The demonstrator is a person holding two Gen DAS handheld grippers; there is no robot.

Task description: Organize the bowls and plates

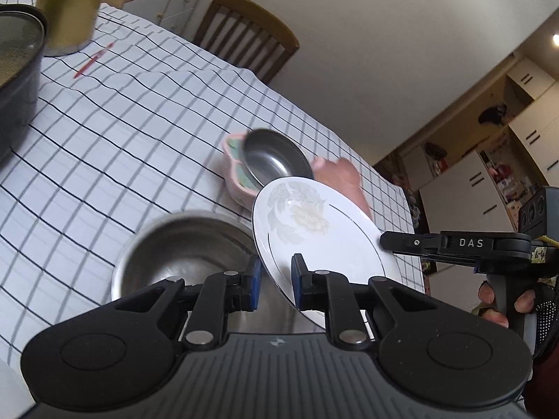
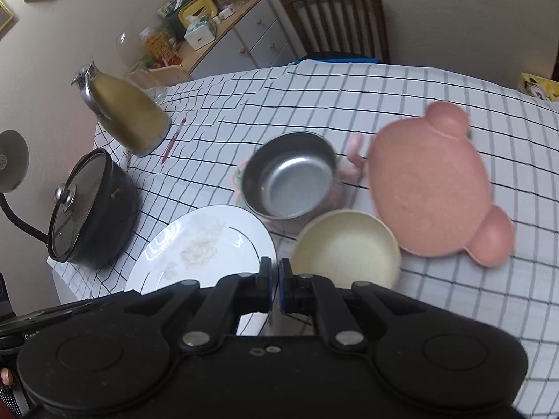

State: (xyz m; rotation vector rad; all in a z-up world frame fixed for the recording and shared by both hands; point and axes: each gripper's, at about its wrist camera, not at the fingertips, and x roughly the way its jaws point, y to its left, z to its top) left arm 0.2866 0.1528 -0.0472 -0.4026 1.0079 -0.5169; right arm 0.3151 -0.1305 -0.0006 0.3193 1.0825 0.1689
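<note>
Plate: white plate (image 1: 314, 230) with a pale flower print, lifted clear of the desk (image 1: 139, 122) and tilted, its face turned up toward the left camera.
Plate axis: round, so no true long side (the left view shows it as an oval slanting from upper left down to lower right).
Left tongs: left tongs (image 1: 276, 276) clenched on the plate's near rim, which passes slantwise between the blue pads.
Right tongs: right tongs (image 2: 274, 279) clenched tight on the opposite rim; fingers (image 1: 492, 300) wrap the handle.
Large steel bowl: large steel bowl (image 1: 185, 255) stands upright on the checked cloth, just beneath the plate and the left tongs.
Small steel bowl: small steel bowl (image 2: 290, 178) sits mid-desk, mouth up, inside a pink dish (image 1: 237, 164).
Cream bowl: cream bowl (image 2: 346, 244) lies just right of the right tongs, beside the small steel bowl.
Pink bear plate: pink bear plate (image 2: 433, 188) is toward the right edge, ears pointing to the far and right sides, blurred.
Left edge: black pot (image 2: 91, 209) with a glass lid; a gold jug (image 2: 129, 115) near the far left corner, a red pen (image 2: 173, 139) beside it.
</note>
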